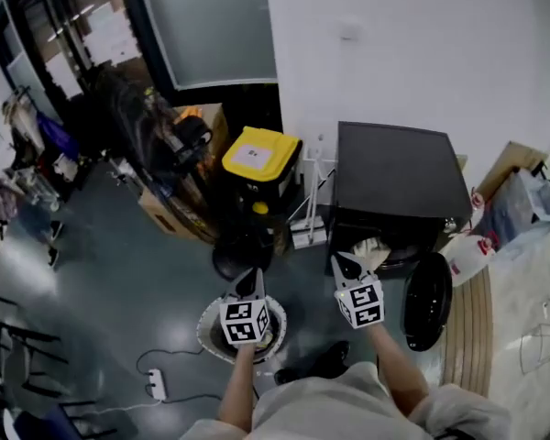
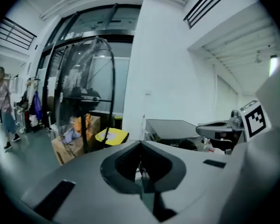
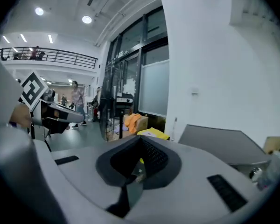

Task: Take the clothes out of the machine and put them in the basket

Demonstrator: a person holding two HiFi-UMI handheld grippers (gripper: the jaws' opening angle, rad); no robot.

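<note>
The black washing machine (image 1: 399, 181) stands against the white wall with its round door (image 1: 428, 301) swung open to the right. A pale cloth (image 1: 374, 250) shows in the opening. My right gripper (image 1: 341, 262) hovers just left of that opening, shut, with nothing between its jaws. My left gripper (image 1: 254, 276) is raised above the round white basket (image 1: 209, 324) on the floor, its jaws closed together and empty. In the left gripper view the jaws (image 2: 141, 146) point at the machine's top (image 2: 172, 127). The right gripper view also looks along closed jaws (image 3: 140, 143).
A yellow-lidded bin (image 1: 259, 154) and cardboard boxes (image 1: 165, 211) stand left of the machine. A white jug (image 1: 467, 253) sits to its right. A power strip with cable (image 1: 156, 388) lies on the floor at the lower left. A person (image 2: 3, 111) walks far off.
</note>
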